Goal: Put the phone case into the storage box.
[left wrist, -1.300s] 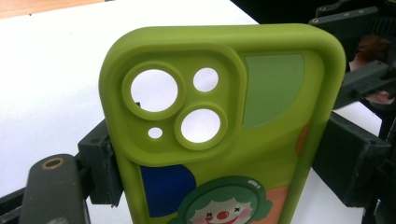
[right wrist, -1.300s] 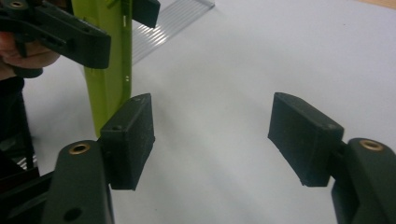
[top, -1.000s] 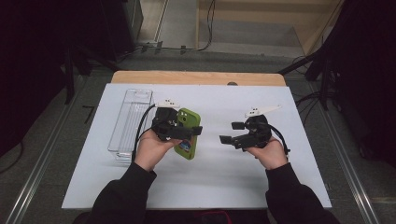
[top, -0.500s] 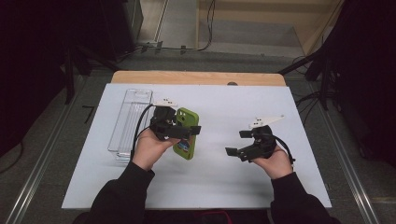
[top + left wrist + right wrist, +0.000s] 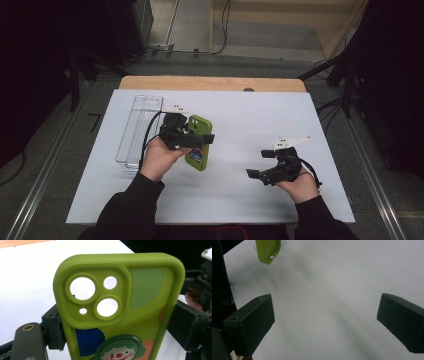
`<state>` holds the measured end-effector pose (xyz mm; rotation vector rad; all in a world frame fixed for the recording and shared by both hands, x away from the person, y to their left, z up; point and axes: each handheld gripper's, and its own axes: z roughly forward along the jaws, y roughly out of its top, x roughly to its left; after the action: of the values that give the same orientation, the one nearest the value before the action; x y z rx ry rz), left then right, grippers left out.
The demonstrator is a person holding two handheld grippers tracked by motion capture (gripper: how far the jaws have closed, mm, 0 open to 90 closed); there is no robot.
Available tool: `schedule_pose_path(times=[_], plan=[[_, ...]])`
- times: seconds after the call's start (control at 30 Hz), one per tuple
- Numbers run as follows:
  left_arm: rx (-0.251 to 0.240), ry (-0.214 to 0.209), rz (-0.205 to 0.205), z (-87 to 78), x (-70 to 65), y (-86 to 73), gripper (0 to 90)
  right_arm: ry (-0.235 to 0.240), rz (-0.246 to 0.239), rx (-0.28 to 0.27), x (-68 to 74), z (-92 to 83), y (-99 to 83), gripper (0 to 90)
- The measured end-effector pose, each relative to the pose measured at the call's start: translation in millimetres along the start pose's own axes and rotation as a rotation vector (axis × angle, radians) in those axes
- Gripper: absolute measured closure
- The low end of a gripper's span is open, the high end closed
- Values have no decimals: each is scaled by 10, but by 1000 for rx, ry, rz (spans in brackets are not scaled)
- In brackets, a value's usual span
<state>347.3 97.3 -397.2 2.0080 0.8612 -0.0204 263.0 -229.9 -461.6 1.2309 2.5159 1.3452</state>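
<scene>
While the left gripper (image 5: pixel 199 141) keeps its fingers clamped on the long sides of the lime-green soft phone case with clown print (image 5: pixel 117 307), just above the white surface (image 5: pixel 240 115) left of centre, the right gripper (image 5: pixel 260 175) has backed toward the near right edge, fingers just opened, empty. Handover looks done. Clear plastic tray (image 5: pixel 137 127) by left edge; dark room.

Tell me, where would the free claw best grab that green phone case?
Probably across the case's two long edges, at the bare lower end below the left claw, which already clamps those edges near the middle. The right claw stands open over the sheet, so it could come in from the person's side. The flat, narrow shape suits a grip edge to edge.
</scene>
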Motion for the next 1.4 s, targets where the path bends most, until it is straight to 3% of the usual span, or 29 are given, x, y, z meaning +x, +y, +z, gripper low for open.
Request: schedule_pose_path(times=[0.4,0.77,1.03,1.4], plan=[[5,-1,11,-87,12,42,172,-5,-3,14,-32,-67,-236,1],[0,-10,12,-247,58,112,172,-2,-7,33,-50,-71,-343,1],[25,-12,25,-337,75,138,172,4,4,31,-64,-70,-373,1],[11,13,21,-496,132,163,171,8,5,27,-65,-74,-375,2]])
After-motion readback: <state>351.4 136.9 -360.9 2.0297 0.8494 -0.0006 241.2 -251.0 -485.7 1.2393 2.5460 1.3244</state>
